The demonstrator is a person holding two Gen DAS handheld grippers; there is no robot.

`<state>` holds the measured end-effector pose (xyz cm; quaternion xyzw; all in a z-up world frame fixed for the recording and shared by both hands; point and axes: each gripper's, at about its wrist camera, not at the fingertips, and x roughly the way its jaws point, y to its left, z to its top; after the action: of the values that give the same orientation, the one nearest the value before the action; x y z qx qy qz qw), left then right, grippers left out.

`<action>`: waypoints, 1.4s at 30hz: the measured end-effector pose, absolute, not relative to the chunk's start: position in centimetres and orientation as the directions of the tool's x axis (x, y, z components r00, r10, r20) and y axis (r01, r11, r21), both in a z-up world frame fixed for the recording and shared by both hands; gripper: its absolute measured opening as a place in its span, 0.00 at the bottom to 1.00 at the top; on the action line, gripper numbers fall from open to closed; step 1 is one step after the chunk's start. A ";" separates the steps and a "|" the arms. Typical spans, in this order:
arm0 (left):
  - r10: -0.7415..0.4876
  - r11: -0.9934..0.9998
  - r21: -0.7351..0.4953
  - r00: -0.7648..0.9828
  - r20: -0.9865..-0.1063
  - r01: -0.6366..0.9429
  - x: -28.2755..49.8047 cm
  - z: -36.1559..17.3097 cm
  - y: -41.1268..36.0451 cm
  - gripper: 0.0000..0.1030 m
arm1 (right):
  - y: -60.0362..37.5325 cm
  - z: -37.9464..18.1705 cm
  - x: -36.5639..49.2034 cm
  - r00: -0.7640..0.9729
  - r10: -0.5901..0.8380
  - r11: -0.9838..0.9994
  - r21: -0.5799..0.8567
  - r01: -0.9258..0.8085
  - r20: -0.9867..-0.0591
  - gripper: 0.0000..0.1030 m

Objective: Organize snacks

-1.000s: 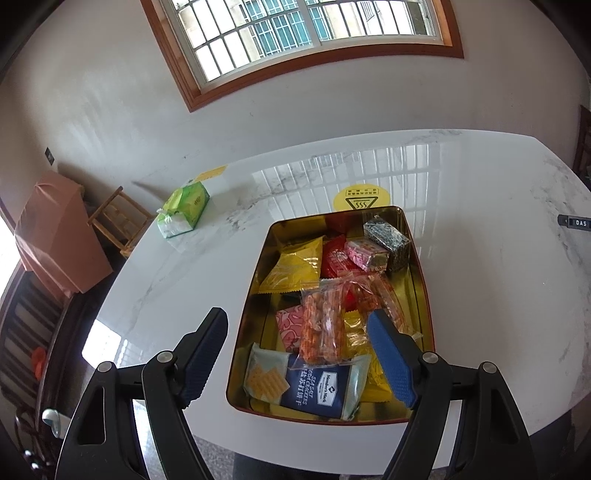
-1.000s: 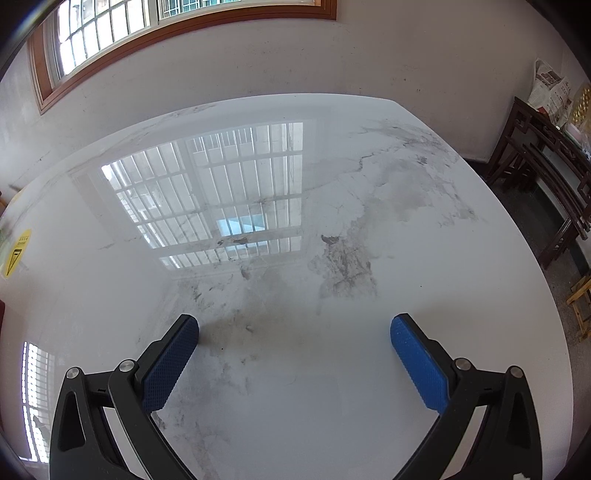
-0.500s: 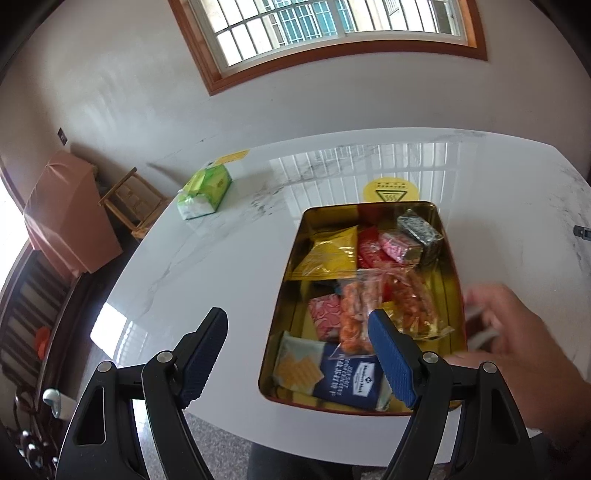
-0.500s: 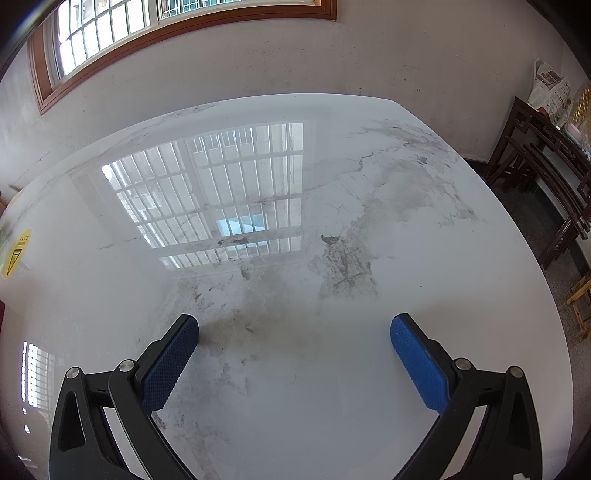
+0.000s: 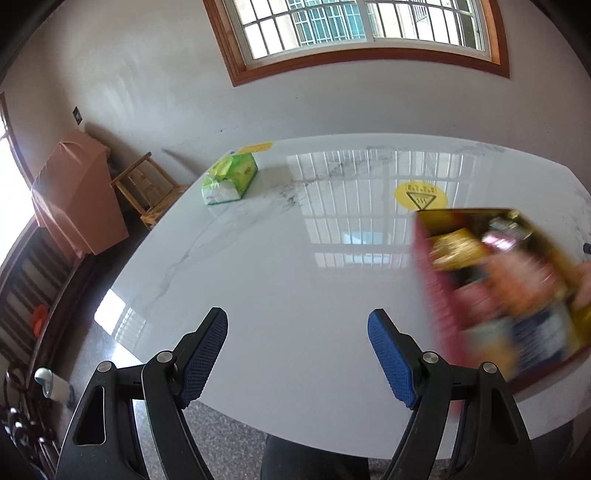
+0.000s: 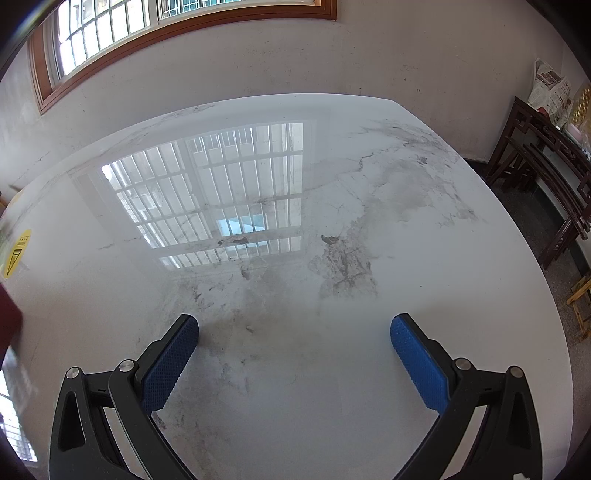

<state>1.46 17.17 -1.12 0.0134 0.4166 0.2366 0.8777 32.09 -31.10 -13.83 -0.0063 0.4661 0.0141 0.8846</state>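
You get bright daylight from the window (image 5: pixel 365 33) at twelve o'clock; its grid glares off the glossy table (image 5: pixel 280 266). The snack tin (image 5: pixel 502 288) at three o'clock smears with motion blur. Fisheye bending and dark corners ring both views.

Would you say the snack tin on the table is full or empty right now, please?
Fairly full. The tin is motion-blurred in the left wrist view, but packets in yellow, pink and dark blue cover most of its gold interior; none can be counted.
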 end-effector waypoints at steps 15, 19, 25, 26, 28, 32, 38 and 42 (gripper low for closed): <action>0.372 0.920 0.233 0.519 -0.770 -0.314 3.2 -4.1 14.0 0.76 | -30.9 -13.5 31.2 0.564 0.062 0.995 0.003 -0.104 -0.824 1.00; 0.361 0.922 0.220 0.504 -0.785 -0.318 3.8 -4.9 14.4 0.77 | -30.8 -13.5 31.2 0.563 0.062 0.995 0.003 -0.104 -0.824 1.00; 0.340 0.925 0.195 0.477 -0.810 -0.327 4.1 -6.2 15.4 0.76 | -30.6 -13.4 30.7 0.564 0.061 0.995 0.003 -0.103 -0.824 1.00; 0.339 0.925 0.194 0.476 -0.812 -0.327 4.1 -6.3 15.5 0.76 | -30.6 -13.4 30.6 0.564 0.061 0.995 0.003 -0.103 -0.824 1.00; 0.348 0.922 0.200 0.479 -0.806 -0.331 4.0 -6.3 15.7 0.76 | -30.6 -13.4 30.6 0.564 0.061 0.995 0.003 -0.103 -0.824 1.00; 0.344 0.921 0.188 0.485 -0.804 -0.341 3.7 -5.9 16.2 0.77 | -30.6 -13.4 30.7 0.564 0.061 0.995 0.004 -0.103 -0.824 1.00; 0.348 0.918 0.178 0.499 -0.794 -0.355 3.0 -5.2 16.7 0.76 | -30.6 -13.4 30.7 0.564 0.061 0.995 0.004 -0.103 -0.824 1.00; 0.365 0.910 0.162 0.550 -0.751 -0.382 1.3 -4.1 17.1 0.77 | -30.6 -13.4 30.7 0.564 0.061 0.995 0.004 -0.103 -0.824 1.00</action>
<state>1.31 17.10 -4.13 -0.0103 0.4243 0.2121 0.8803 30.66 -30.55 -13.36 -0.0225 0.4648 0.0465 0.8839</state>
